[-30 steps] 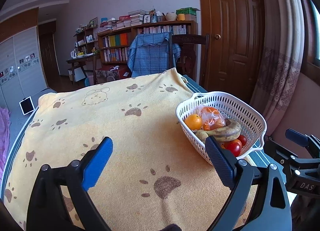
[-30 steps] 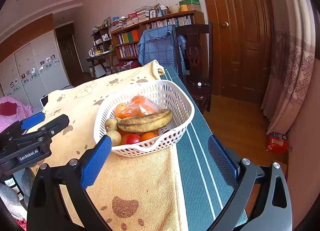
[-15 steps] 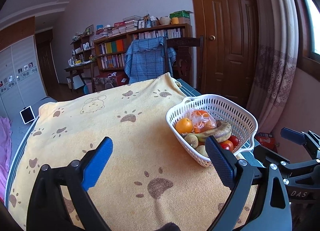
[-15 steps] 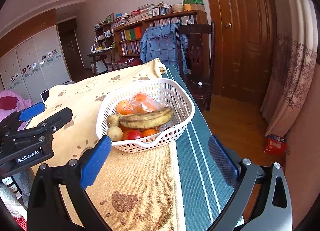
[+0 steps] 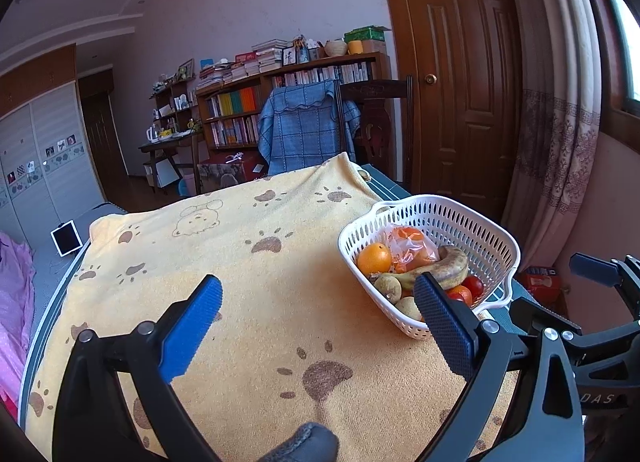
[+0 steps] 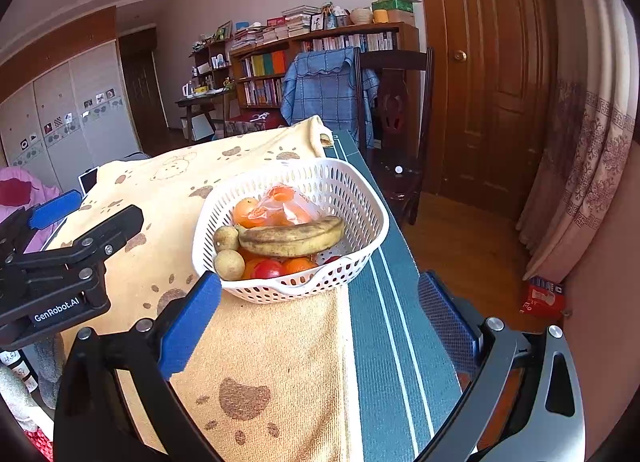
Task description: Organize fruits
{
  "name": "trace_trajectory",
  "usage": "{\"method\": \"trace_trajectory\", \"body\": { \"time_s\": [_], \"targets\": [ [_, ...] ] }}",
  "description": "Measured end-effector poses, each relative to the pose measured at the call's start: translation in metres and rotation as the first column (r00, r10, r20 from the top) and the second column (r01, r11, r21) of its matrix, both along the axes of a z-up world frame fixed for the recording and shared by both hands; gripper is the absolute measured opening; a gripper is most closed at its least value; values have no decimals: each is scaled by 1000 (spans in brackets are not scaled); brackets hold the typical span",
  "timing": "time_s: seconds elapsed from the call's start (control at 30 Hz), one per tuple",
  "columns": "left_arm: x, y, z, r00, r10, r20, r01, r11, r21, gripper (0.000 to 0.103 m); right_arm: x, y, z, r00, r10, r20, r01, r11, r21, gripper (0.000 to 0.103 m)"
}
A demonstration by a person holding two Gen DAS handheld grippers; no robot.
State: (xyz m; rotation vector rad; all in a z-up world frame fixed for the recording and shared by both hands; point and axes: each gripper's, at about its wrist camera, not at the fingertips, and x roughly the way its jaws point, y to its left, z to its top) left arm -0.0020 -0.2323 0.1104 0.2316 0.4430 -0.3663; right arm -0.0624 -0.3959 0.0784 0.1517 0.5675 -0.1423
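Observation:
A white perforated basket (image 6: 320,164) (image 5: 440,202) stands at the right edge of a yellow paw-print towel (image 5: 240,302). It holds a spotted banana (image 6: 292,238), an orange (image 5: 374,258), a plastic bag of oranges (image 6: 280,206), a red tomato (image 6: 268,270) and small brown round fruits (image 6: 230,264). My left gripper (image 5: 316,290) hovers over the towel left of the basket, its jaws opening with nothing between them. My right gripper (image 6: 318,284) is open just in front of the basket's near rim, with nothing held.
The towel covers a teal striped table (image 6: 392,322) whose right edge drops to a wooden floor. Behind the table stands a chair draped in blue plaid cloth (image 5: 304,130). A red packet (image 6: 544,298) lies by the curtain. A tablet (image 5: 66,237) lies at the far left.
The left wrist view has tilted a little, so the basket sits slightly lower in it. Basket and fruits lie as before. The right gripper has kept its place.

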Motion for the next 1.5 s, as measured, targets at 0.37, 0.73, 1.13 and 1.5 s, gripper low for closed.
{"method": "trace_trajectory", "body": {
  "time_s": [0.37,0.73,1.13,1.5],
  "targets": [
    [-3,-9,-5,999,1,36,-3,998,59,98,0,6,2,1000,14,-12,-15,999,-42,100],
    [-2,-14,-5,998,8,58,-13,996,87,98,0,8,1,1000,11,-21,-12,998,-66,100],
    [0,-16,-6,999,9,50,-14,996,88,98,1,8,0,1000,-1,-21,-1,995,-95,100],
    [1,-16,-6,998,5,60,-11,995,98,98,1,6,-1,1000,-8,-27,5,995,-101,100]
  ]
}}
